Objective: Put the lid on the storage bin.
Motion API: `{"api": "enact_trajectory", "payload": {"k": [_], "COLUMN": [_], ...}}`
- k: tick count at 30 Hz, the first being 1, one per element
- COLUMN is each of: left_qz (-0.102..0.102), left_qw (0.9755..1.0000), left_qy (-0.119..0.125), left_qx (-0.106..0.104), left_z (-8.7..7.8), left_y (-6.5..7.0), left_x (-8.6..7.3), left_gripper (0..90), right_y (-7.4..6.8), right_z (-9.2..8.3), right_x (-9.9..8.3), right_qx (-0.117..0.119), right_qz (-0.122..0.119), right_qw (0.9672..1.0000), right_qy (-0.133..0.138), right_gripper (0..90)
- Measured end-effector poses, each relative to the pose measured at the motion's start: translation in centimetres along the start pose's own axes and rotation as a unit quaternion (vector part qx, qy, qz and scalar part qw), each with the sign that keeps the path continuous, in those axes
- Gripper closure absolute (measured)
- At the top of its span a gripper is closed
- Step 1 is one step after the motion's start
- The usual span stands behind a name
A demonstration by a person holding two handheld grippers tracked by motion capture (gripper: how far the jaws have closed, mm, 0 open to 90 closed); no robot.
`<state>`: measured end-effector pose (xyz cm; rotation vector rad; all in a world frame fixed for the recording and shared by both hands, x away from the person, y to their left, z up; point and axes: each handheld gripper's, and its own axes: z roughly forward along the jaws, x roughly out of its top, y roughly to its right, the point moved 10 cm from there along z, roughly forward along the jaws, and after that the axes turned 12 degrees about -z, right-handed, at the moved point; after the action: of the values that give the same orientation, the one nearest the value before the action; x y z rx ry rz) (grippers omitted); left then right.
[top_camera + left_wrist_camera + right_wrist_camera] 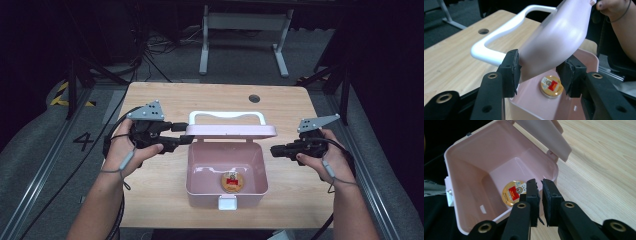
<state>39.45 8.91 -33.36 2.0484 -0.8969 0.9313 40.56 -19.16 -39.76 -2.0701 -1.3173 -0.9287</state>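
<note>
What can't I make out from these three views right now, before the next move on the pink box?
- Small round tin in the pink box: label too small in the high view; partly behind a jaw in the right gripper view.
- Lid: blurred in the left gripper view, so contact with the left gripper pads is unclear.
- Front latch: state unreadable.
- Right gripper: shut, empty.

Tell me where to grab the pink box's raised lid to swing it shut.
Take the lid by its left edge, coming in from the box's left with the left tongs. It stands open, and that edge already sits between those jaws, unpinched.
</note>
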Motion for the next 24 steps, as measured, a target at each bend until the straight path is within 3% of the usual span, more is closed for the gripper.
{"api": "enact_trajectory", "payload": {"k": [2, 7, 8, 9, 10, 13, 24], "left_qz": [0.004, 0.007, 0.011, 0.011, 0.015, 0.013, -0.010], "left_qw": [0.9997, 0.9986, 0.9973, 0.9973, 0.9956, 0.9941, 0.9943], "left_qy": [-0.022, -0.051, -0.072, -0.072, -0.092, -0.108, -0.106], "left_qx": [-0.009, -0.012, -0.008, -0.008, 0.000, 0.001, -0.001], "left_z": [0.0, 0.1, 0.2, 0.2, 0.2, 0.1, -0.4], "left_y": [0.1, 0.0, -0.3, -0.3, -0.7, -0.9, -2.2], "left_x": [-0.9, -2.1, -2.8, -2.8, -3.6, -4.2, -4.7], "left_gripper": [51.4, 48.5, 44.0, 43.9, 43.7, 41.9, 39.8], "right_y": [-0.1, -0.2, -0.4, -0.5, -0.5, -0.6, -0.7], "right_z": [0.1, 0.2, 0.1, 0.1, 0.1, 0.1, 0.2], "right_x": [0.1, 0.2, 0.4, 0.5, 0.6, 0.7, 0.7], "right_qx": [0.002, 0.005, 0.010, 0.012, 0.012, 0.011, 0.011], "right_qz": [-0.004, -0.007, -0.009, -0.011, -0.013, -0.014, -0.020], "right_qw": [1.0000, 0.9999, 0.9998, 0.9998, 0.9997, 0.9996, 0.9996], "right_qy": [0.004, 0.007, 0.013, 0.014, 0.016, 0.020, 0.015], "right_gripper": [84.9, 85.2, 85.3, 85.5, 85.5, 85.7, 85.8]}}
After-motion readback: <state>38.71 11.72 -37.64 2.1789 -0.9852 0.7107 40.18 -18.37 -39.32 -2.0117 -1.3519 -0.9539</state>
